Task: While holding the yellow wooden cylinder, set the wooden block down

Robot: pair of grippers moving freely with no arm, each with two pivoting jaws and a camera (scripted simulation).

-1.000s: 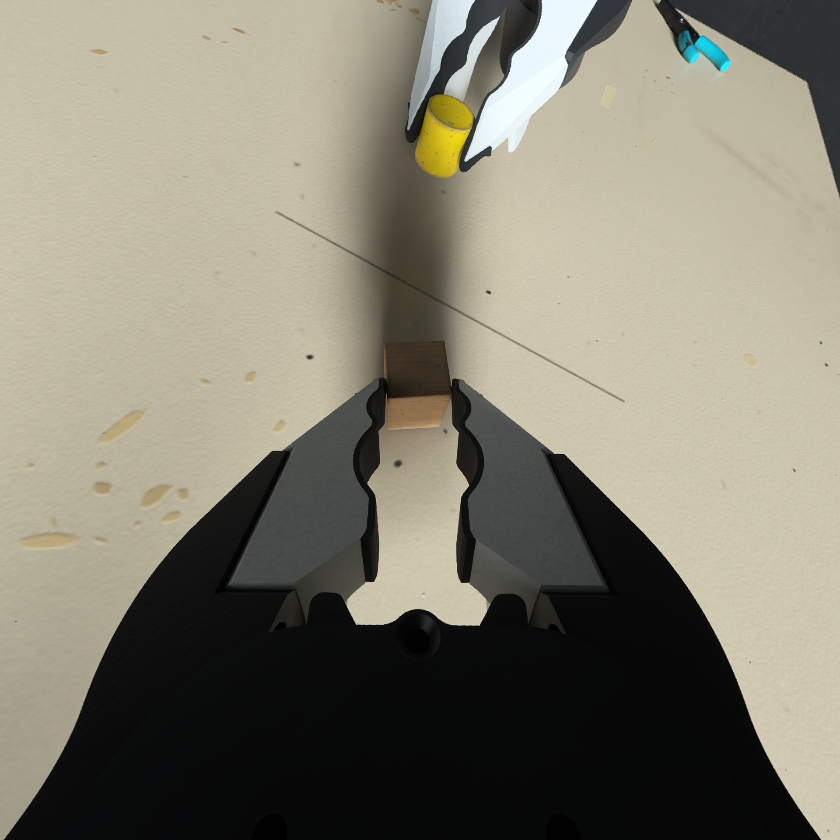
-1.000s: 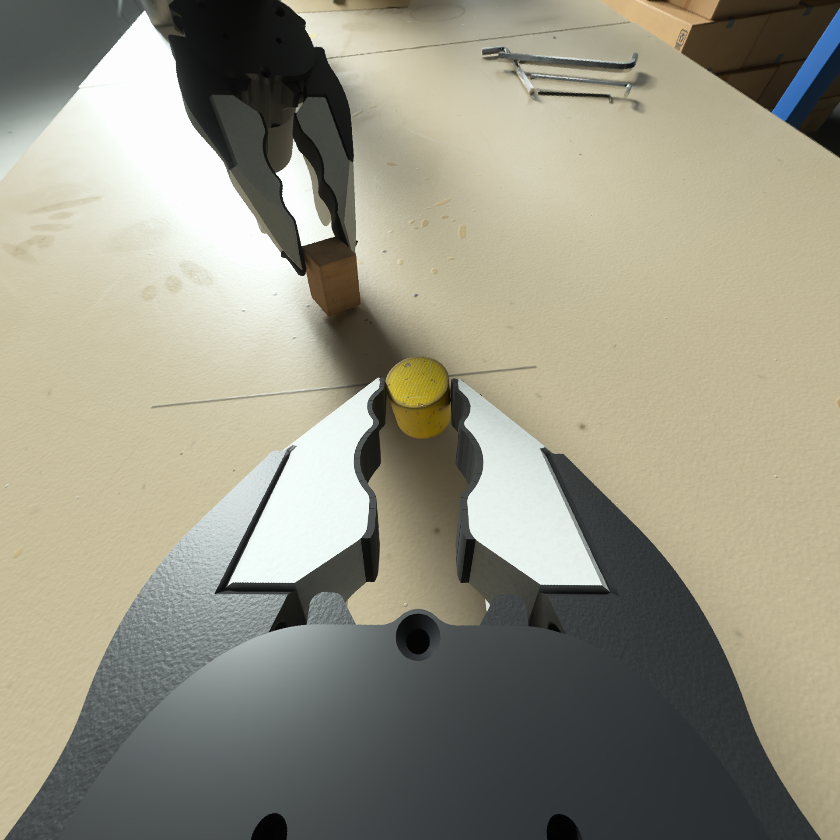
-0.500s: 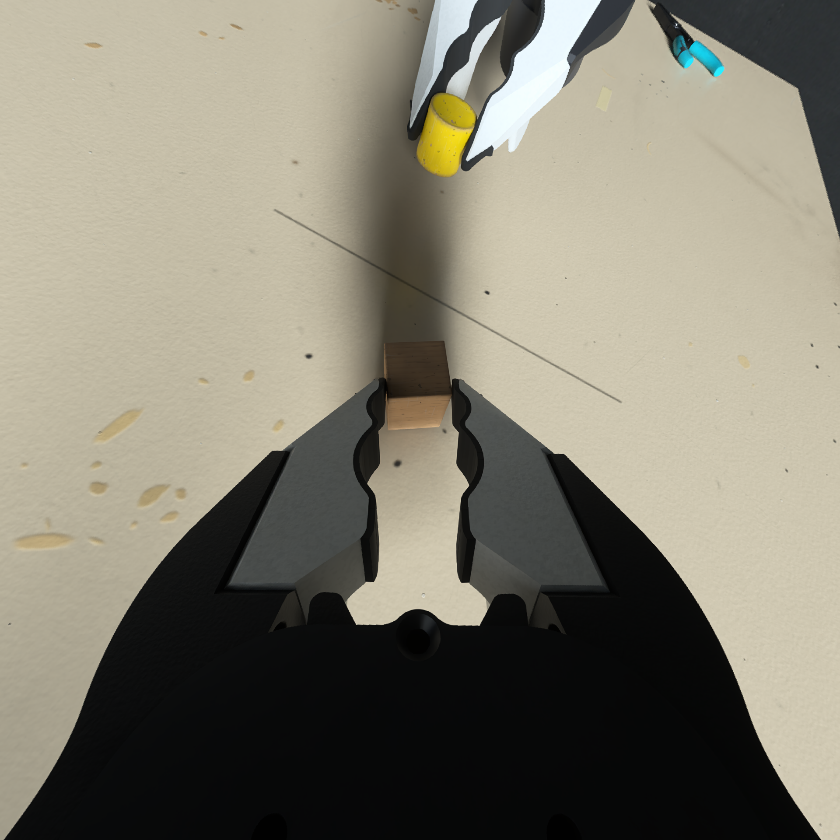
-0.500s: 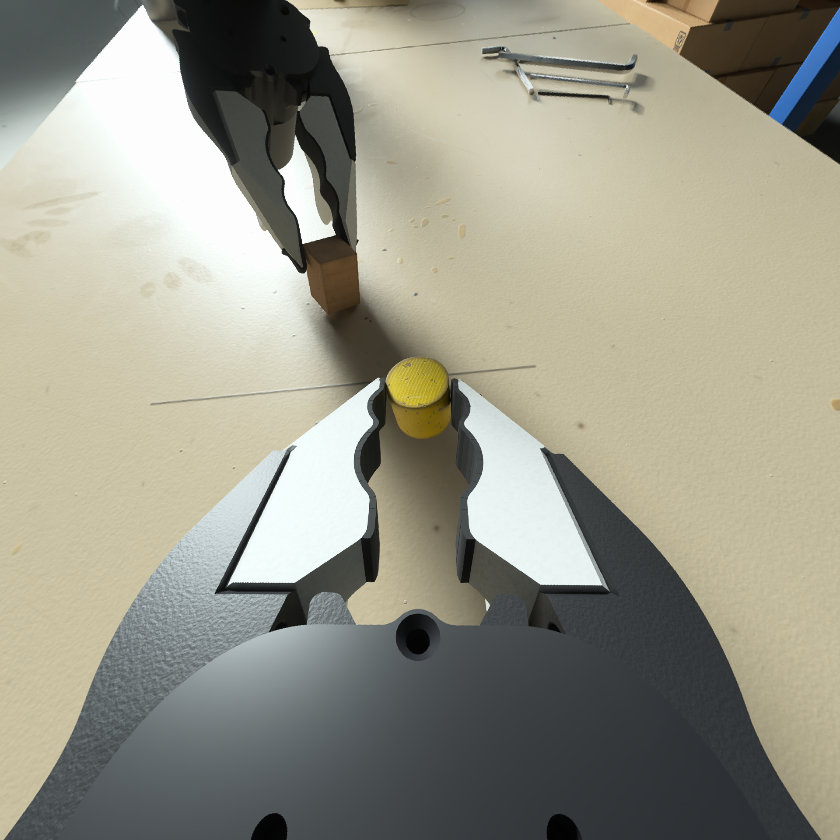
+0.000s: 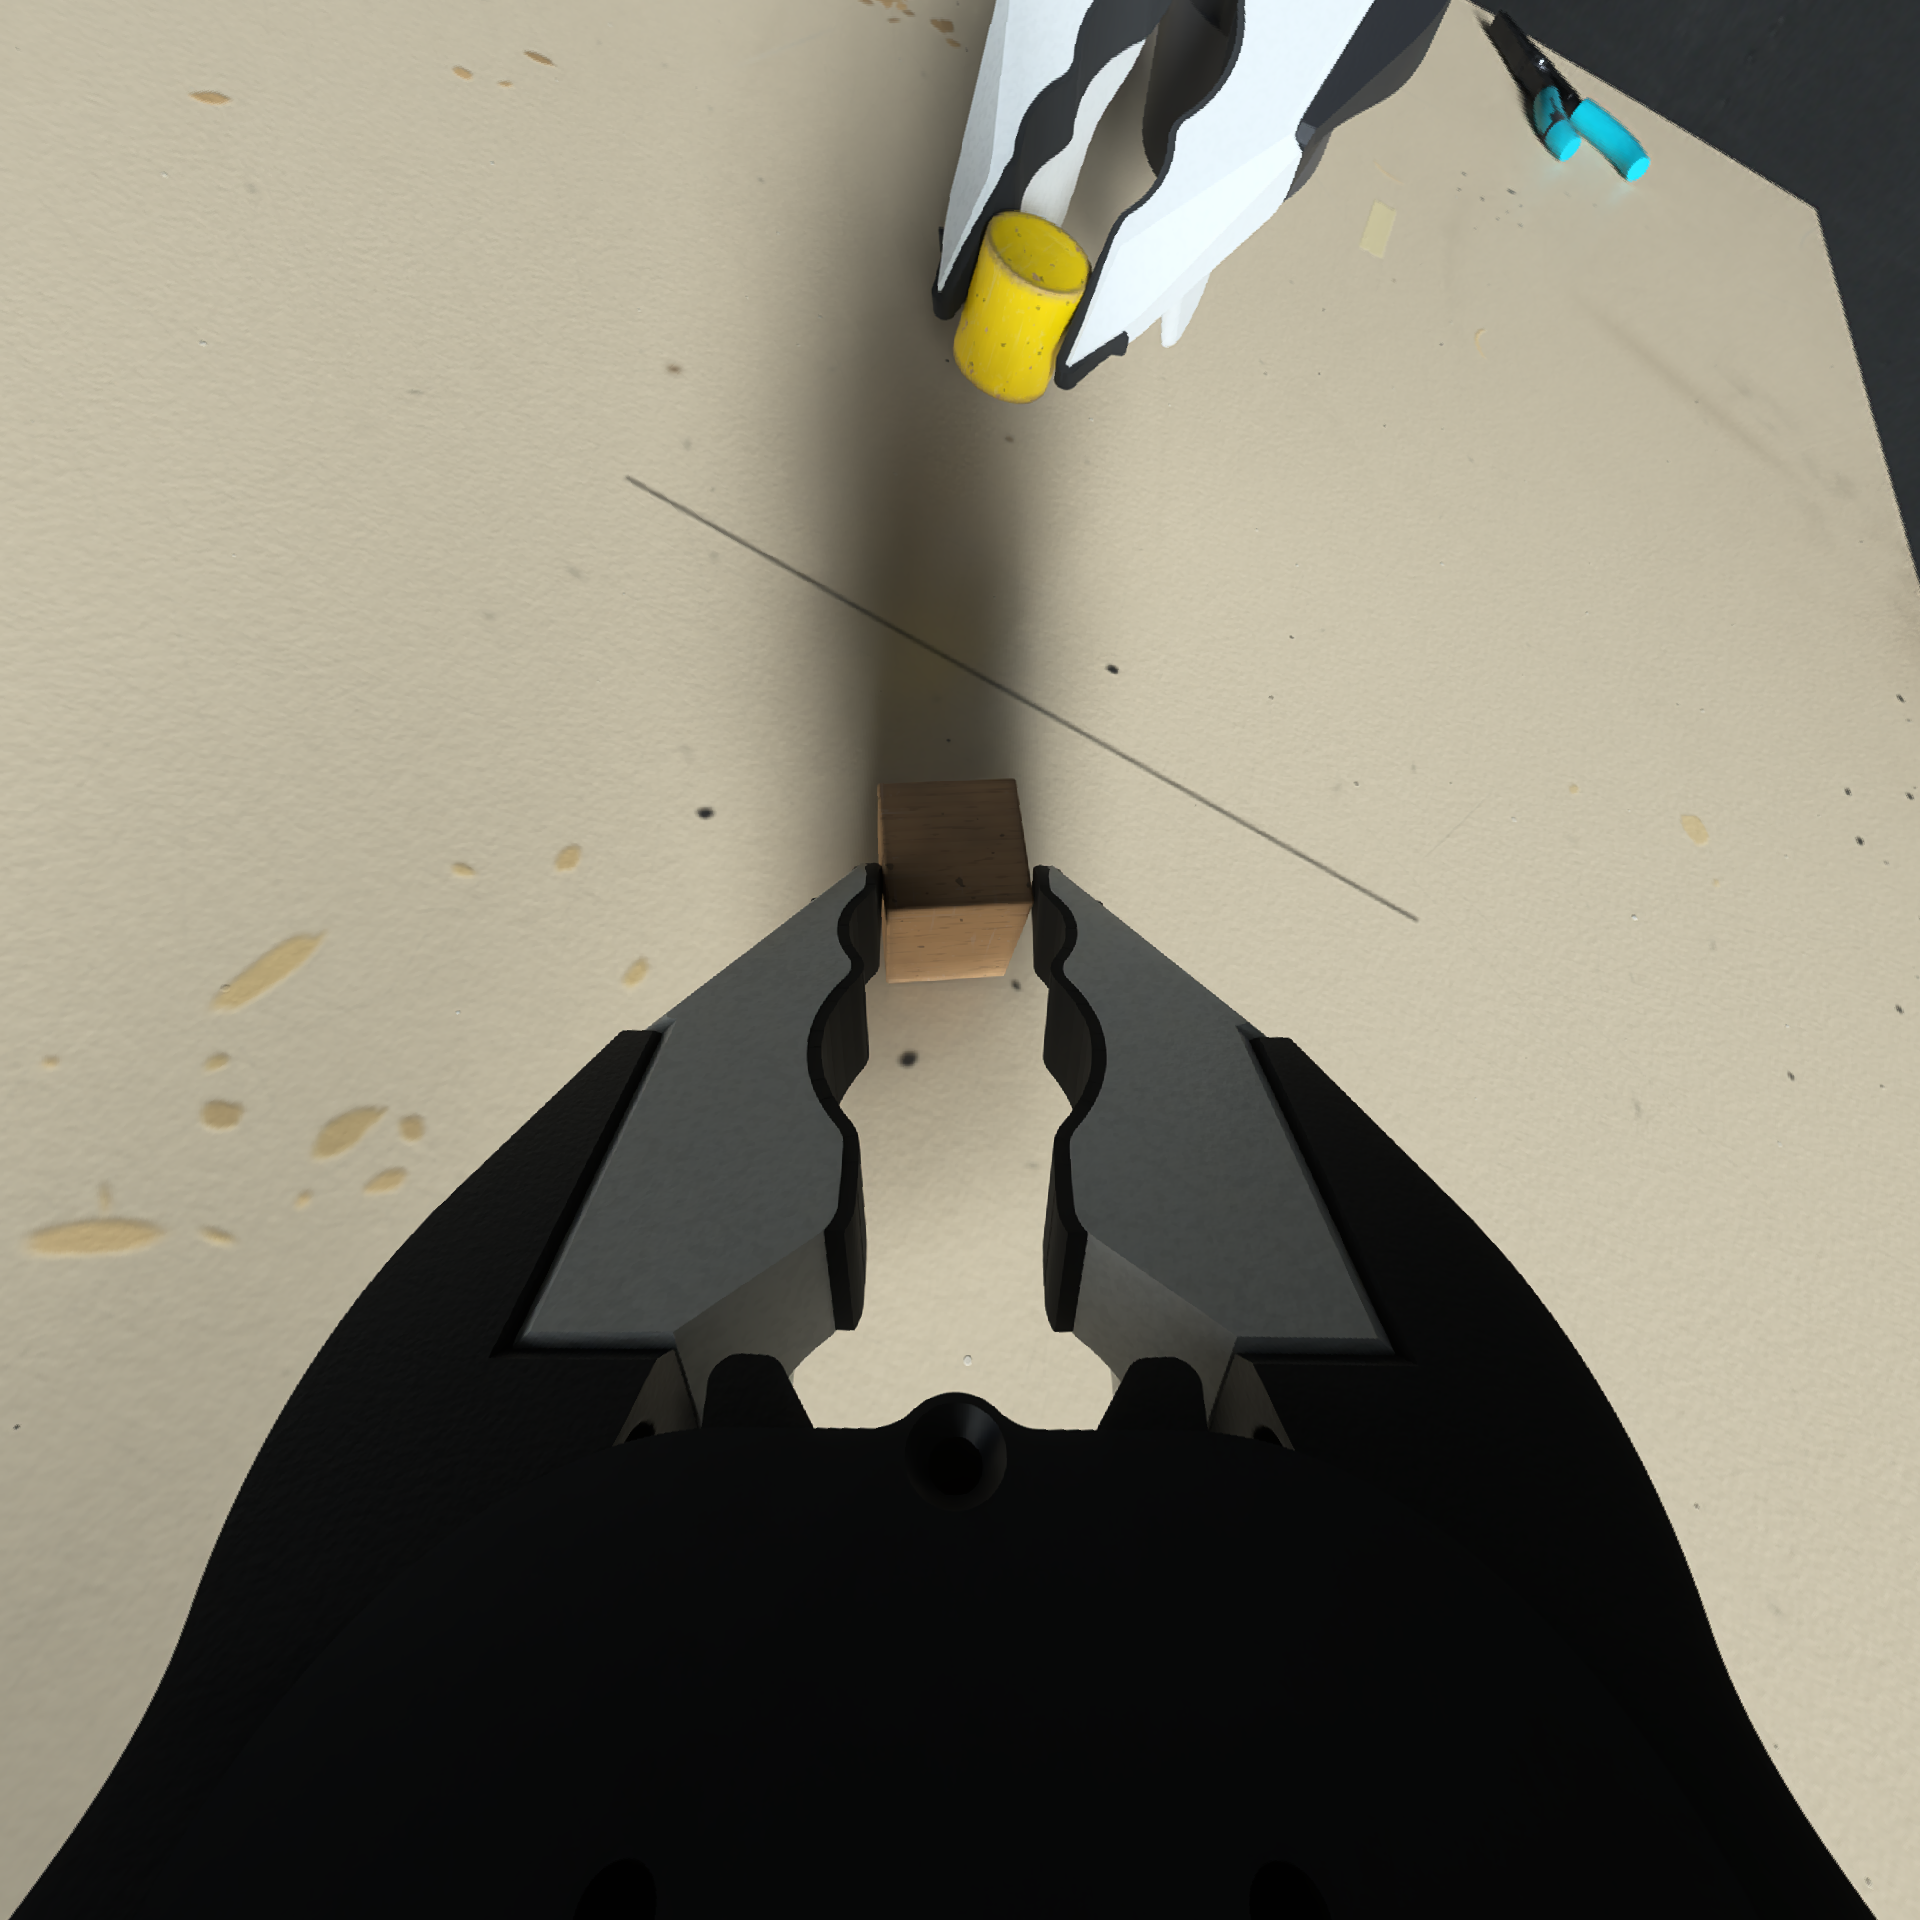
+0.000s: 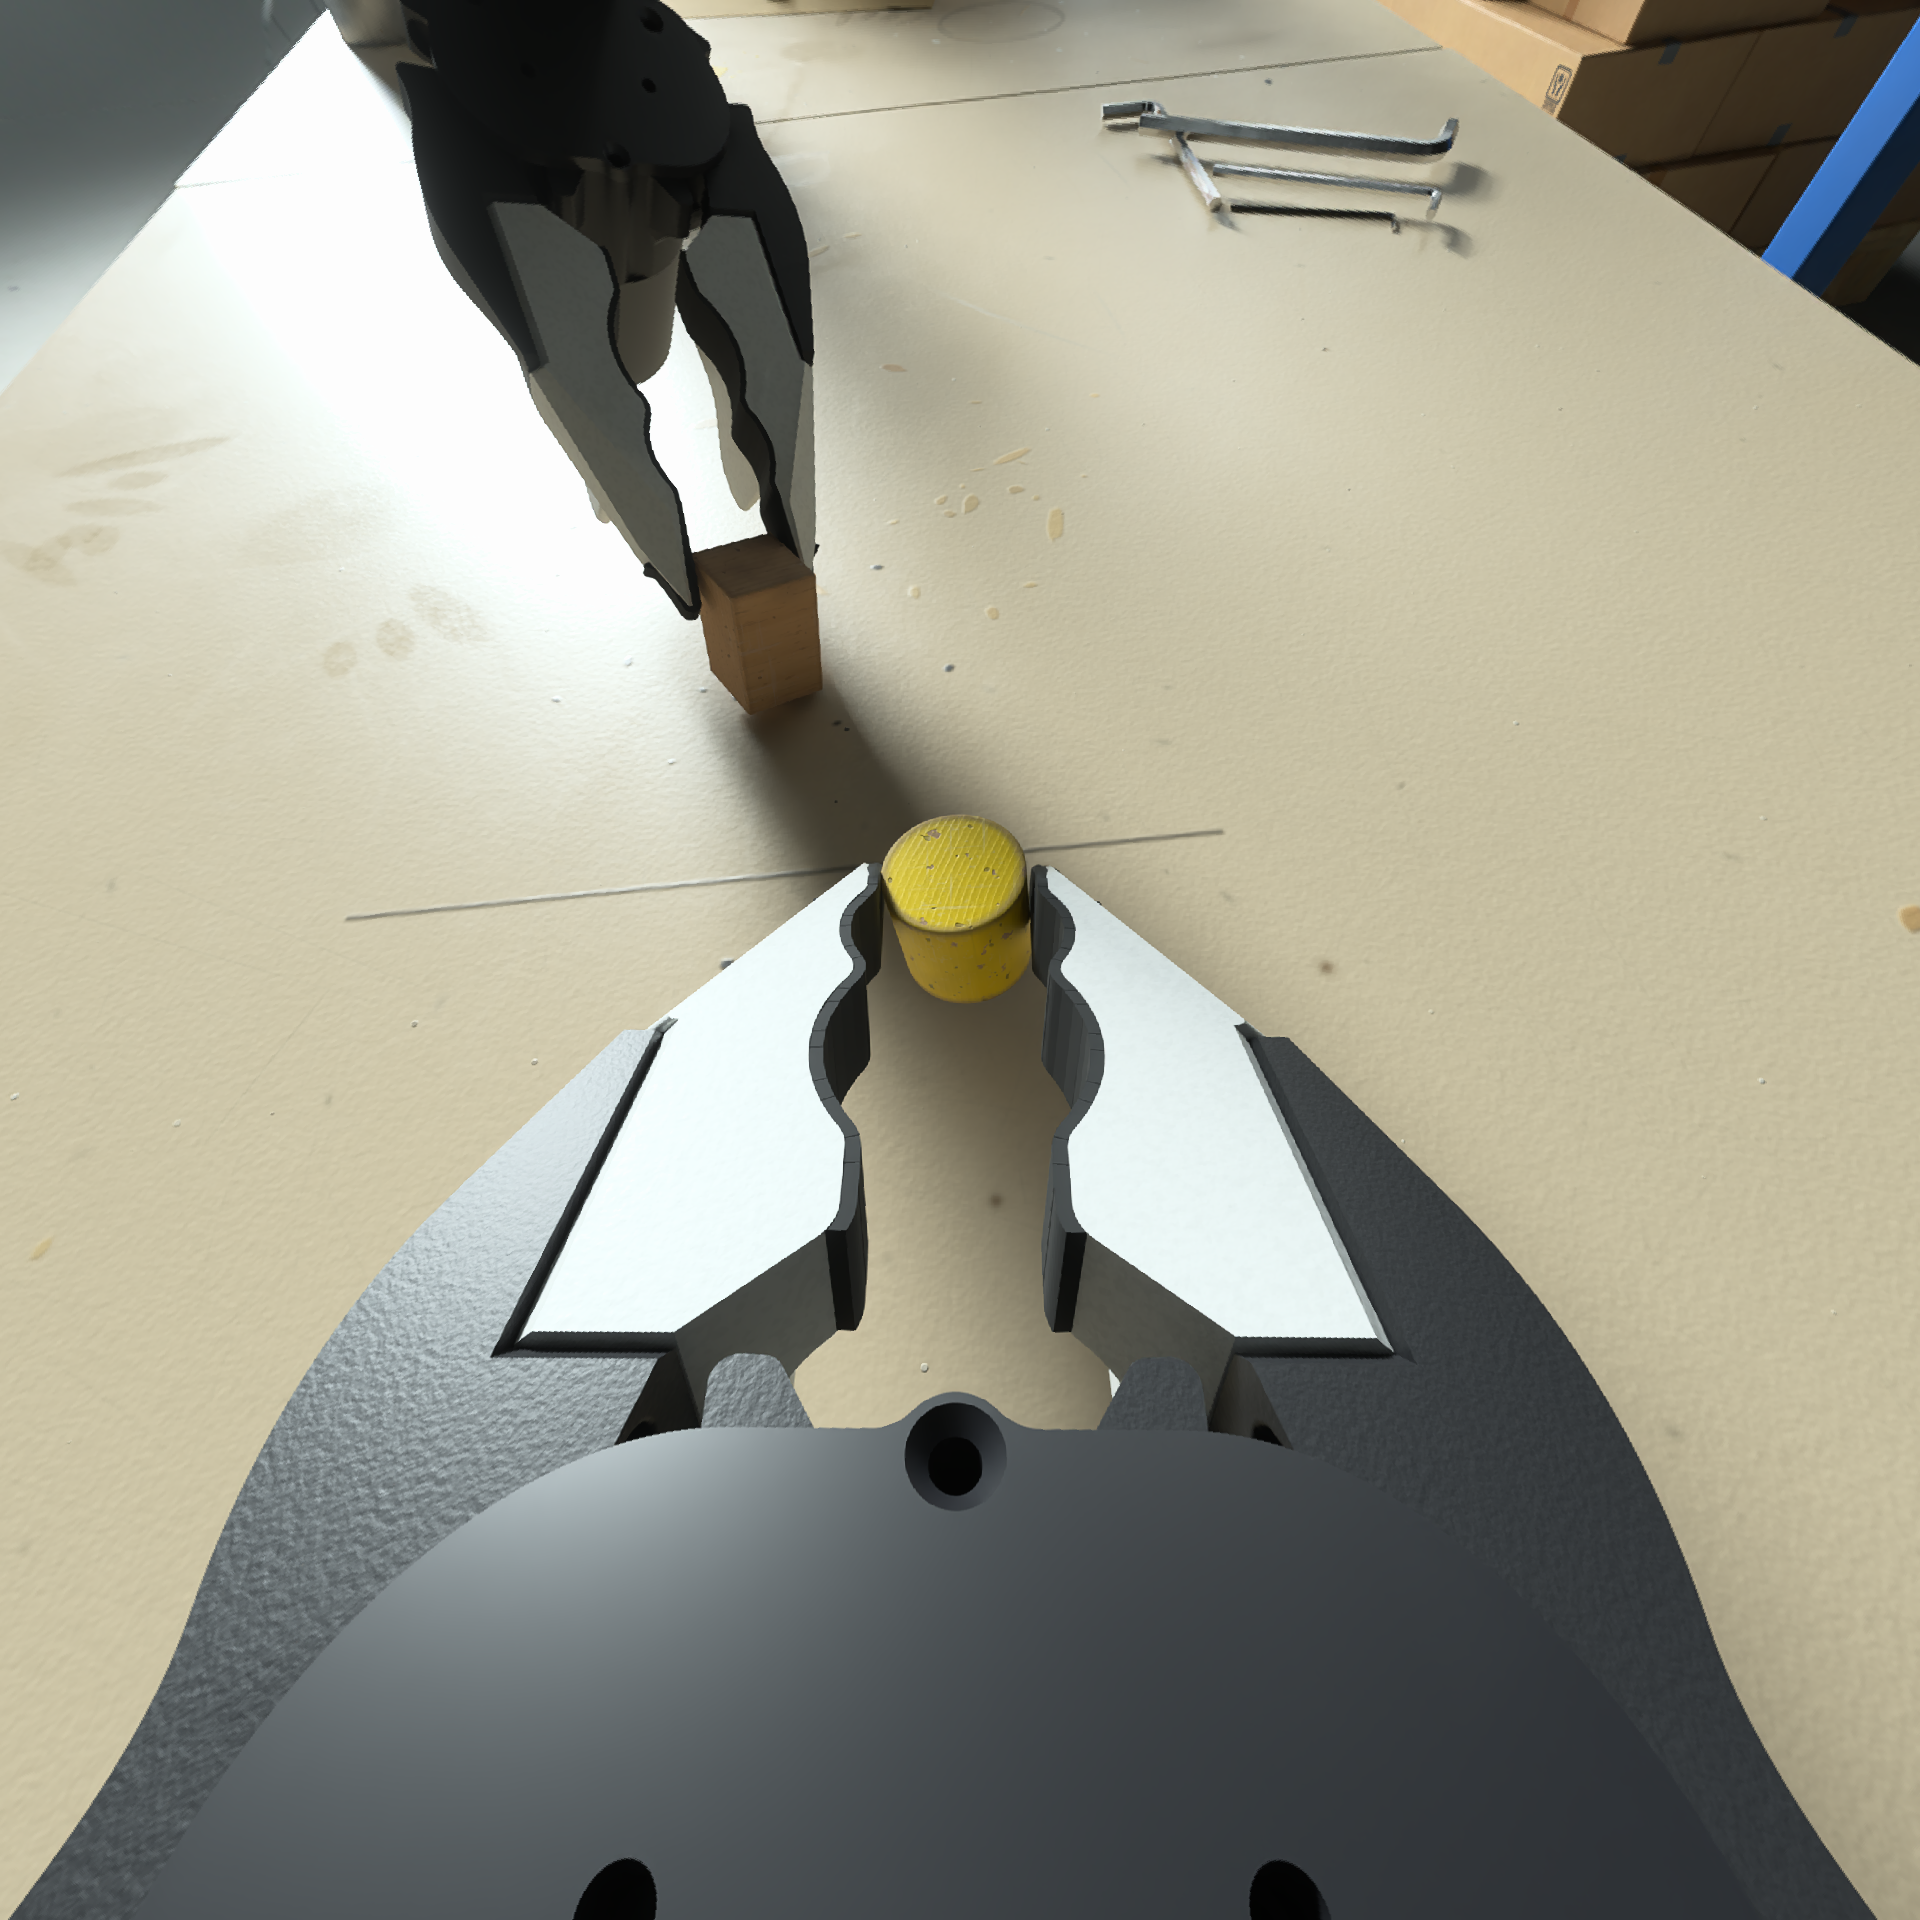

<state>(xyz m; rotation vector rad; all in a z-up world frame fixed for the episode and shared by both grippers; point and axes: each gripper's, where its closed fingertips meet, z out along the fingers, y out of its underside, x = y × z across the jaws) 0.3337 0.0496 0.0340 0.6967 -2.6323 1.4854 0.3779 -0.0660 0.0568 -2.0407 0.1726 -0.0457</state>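
From my left gripper I see the small light-brown wooden block pinched between the two fingertips, its near face and top both showing; the jaws are clenched on its left and right sides, right at their tips. In the right wrist view that same block hangs from the dark gripper at far left, its lower corner at or just above the beige worktable — I cannot tell whether it touches. My right gripper grasps the short yellow wooden cylinder between its fingertips, round end face tilted up toward the camera, the white fingers pressed against its curved sides. From the left view the cylinder sits far ahead, held in the white gripper — well apart from the block, with a thin dark line on the table running between them. Far right on the table lie several grey metal hex keys, with brown cardboard boxes and a blue post beyond the edge. A blue-handled tool lies at the far right corner in the left view.
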